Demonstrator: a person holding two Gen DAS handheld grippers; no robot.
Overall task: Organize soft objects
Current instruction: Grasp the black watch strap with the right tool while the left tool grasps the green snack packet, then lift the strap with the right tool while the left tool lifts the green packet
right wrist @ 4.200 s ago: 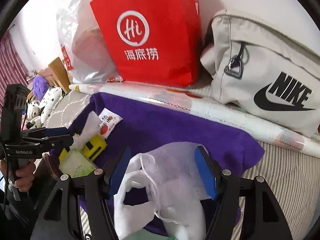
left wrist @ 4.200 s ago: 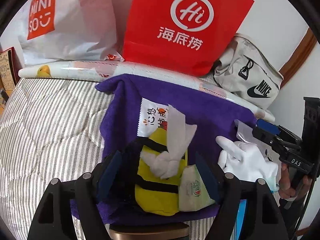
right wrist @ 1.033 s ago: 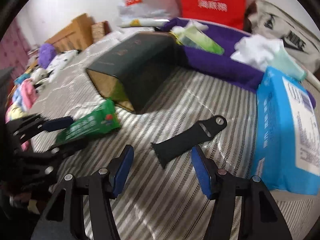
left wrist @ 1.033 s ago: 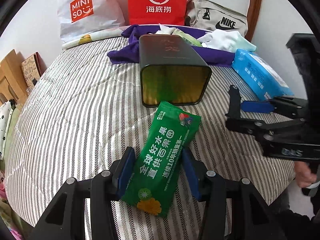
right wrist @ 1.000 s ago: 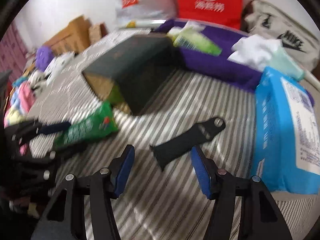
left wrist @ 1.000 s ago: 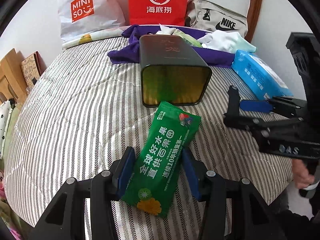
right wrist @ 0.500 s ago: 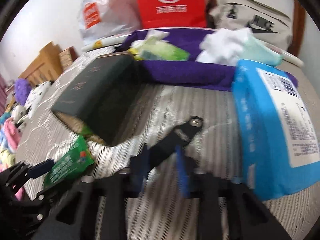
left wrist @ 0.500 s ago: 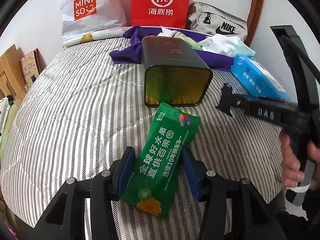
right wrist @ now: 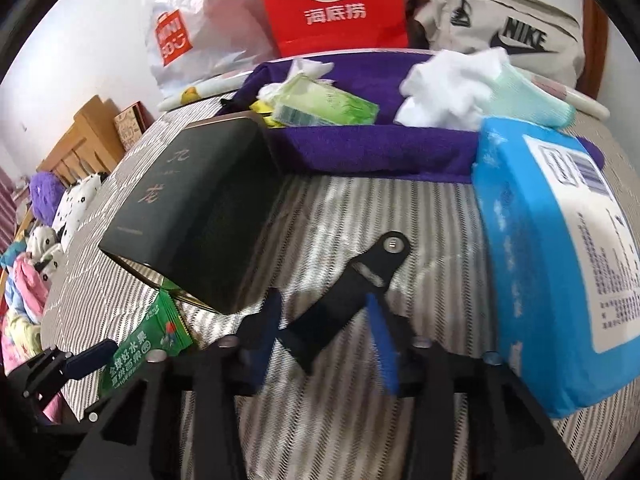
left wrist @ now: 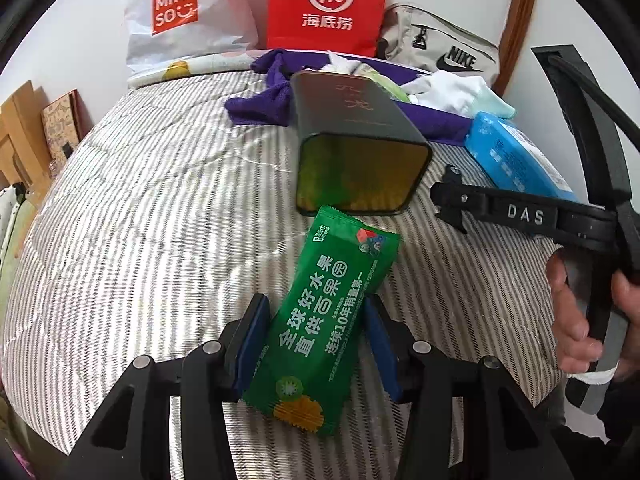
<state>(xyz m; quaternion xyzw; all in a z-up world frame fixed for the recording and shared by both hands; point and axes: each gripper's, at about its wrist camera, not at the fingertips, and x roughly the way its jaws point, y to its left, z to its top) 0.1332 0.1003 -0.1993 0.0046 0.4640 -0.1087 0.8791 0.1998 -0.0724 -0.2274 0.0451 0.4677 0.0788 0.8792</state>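
While the left claw [left wrist: 314,344] is clamped on the near half of a green snack packet [left wrist: 326,320] lying on the striped bed [left wrist: 160,220], the right claw [right wrist: 324,336] stands apart around the near end of a black strap [right wrist: 352,292]. A dark tin [left wrist: 356,148] lies just beyond the packet, open mouth toward it.

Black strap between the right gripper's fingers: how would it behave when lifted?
The black strap lies flat on the striped bedding, thin with a stud at one end, so it probably droops. It looks light. The right gripper brackets one end, so the far end would likely sag.
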